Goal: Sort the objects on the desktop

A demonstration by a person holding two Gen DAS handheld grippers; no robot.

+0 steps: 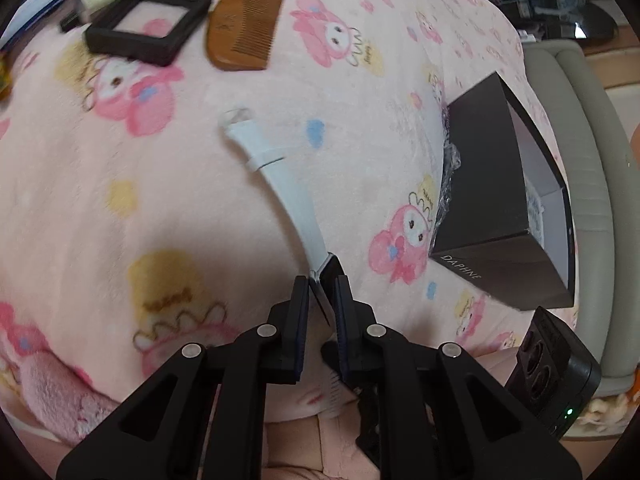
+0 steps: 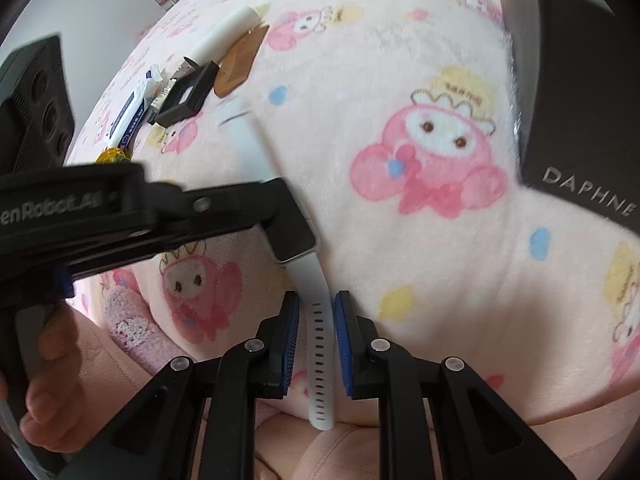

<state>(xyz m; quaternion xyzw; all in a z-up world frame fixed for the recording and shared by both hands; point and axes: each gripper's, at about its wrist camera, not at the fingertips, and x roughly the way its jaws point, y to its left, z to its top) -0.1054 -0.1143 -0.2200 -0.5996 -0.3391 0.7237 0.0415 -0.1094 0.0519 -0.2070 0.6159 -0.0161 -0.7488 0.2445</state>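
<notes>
A smartwatch with a dark body (image 1: 329, 276) and white straps lies on a pink cartoon blanket (image 1: 120, 184). In the left wrist view my left gripper (image 1: 322, 282) is shut on the watch body, and one strap (image 1: 280, 184) runs away up the blanket. From the right wrist view the left gripper (image 2: 290, 228) reaches in from the left over the watch body (image 2: 302, 255). My right gripper (image 2: 318, 298) stands open just in front of it. The perforated strap (image 2: 320, 344) lies between its pads without touching them.
A black DAPHNE box (image 1: 500, 208) (image 2: 580, 120) stands open on the right. At the far side lie a wooden comb (image 1: 244, 28) (image 2: 240, 64), a black frame (image 1: 148, 20) (image 2: 186, 94), a white tube (image 2: 224, 36) and small packets. A hand (image 2: 44, 380) holds the left gripper.
</notes>
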